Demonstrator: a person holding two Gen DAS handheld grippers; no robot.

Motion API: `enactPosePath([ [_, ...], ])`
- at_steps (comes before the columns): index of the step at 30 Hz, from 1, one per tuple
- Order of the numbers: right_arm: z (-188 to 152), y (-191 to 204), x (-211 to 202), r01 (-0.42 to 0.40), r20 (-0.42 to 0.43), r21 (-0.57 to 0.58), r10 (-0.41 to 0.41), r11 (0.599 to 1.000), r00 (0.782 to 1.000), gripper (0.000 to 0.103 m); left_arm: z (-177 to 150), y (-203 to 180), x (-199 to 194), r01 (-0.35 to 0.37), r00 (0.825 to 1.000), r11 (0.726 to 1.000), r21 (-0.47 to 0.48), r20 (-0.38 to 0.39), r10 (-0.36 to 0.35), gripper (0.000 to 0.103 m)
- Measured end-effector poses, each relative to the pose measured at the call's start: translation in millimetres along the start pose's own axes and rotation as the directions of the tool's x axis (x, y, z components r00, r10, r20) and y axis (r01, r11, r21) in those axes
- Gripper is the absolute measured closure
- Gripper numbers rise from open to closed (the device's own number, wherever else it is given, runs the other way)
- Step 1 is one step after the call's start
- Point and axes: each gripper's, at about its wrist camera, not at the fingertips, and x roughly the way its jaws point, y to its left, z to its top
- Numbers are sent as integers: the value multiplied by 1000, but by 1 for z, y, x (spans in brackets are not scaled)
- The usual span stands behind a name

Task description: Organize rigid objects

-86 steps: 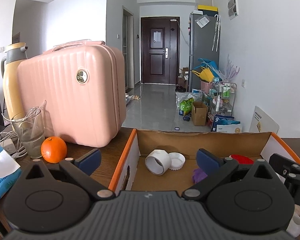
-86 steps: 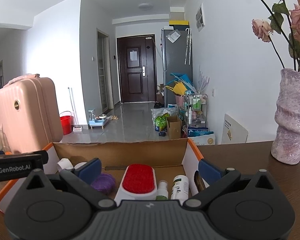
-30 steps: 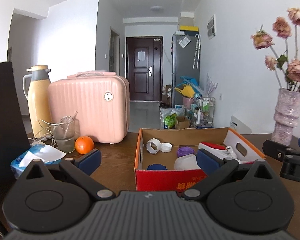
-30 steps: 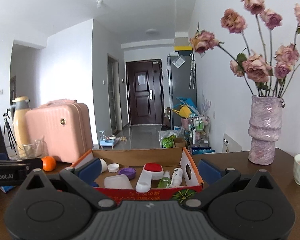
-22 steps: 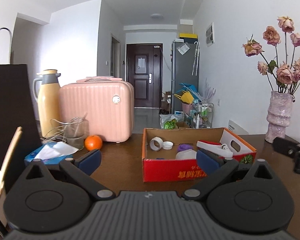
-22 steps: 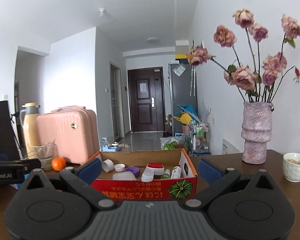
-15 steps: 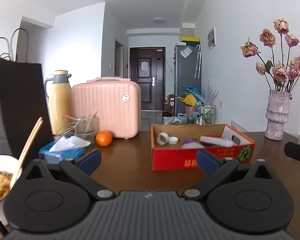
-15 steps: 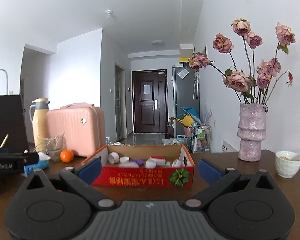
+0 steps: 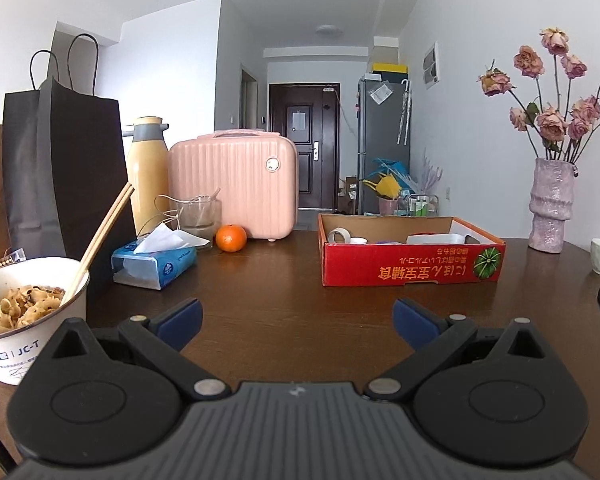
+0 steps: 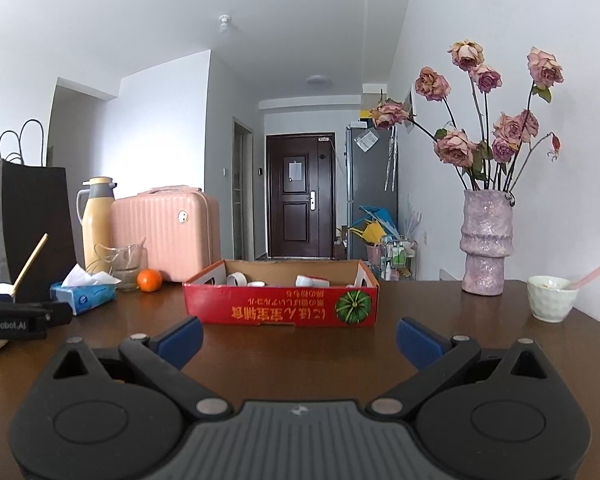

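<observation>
A red cardboard box (image 9: 412,266) (image 10: 280,306) stands on the dark wooden table, its open top showing a white tape roll (image 9: 339,235) (image 10: 236,279), a white cap (image 10: 255,283) and a white-and-red piece (image 10: 312,281). My left gripper (image 9: 296,318) hovers low over the table well in front of the box, open and empty. My right gripper (image 10: 299,338) is likewise open and empty, just short of the box's front wall. The left gripper's body (image 10: 20,320) shows at the left edge of the right wrist view.
On the left stand a noodle bowl with chopsticks (image 9: 24,308), a black paper bag (image 9: 64,172), a tissue pack (image 9: 154,262), a glass (image 9: 198,220), an orange (image 9: 231,238), a yellow flask (image 9: 147,172) and a pink case (image 9: 232,188). A flower vase (image 10: 486,240) and small white cup (image 10: 550,298) stand right.
Both grippers have pulled back from over the box and dropped lower; the box now lies farther away and is seen from the front. Both stay open and empty.
</observation>
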Motion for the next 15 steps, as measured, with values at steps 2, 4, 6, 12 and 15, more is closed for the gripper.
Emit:
enactPosePath([
  [2, -2, 0, -3, 5, -6, 7, -5, 1000, 1000, 0, 0, -2, -4, 3, 1000, 1000, 5, 7, -3, 0],
  [4, -3, 0, -6, 7, -7, 13, -7, 1000, 1000, 0, 0, -2, -8, 10, 1000, 1000, 9, 12, -10, 0],
  [6, -4, 1, -9, 9, -3, 12, -9, 1000, 1000, 0, -1, -3, -11, 14, 1000, 1000, 10, 17, -14, 0],
  [12, -2, 1, -14, 5, 7, 12, -5, 1000, 1000, 0, 0, -2, -18, 17, 999, 1000, 6, 28, -18, 0],
  [15, -2, 1, -14, 4, 6, 11, -4, 1000, 1000, 0, 0, -1, -20, 19, 999, 1000, 6, 29, -19, 0],
])
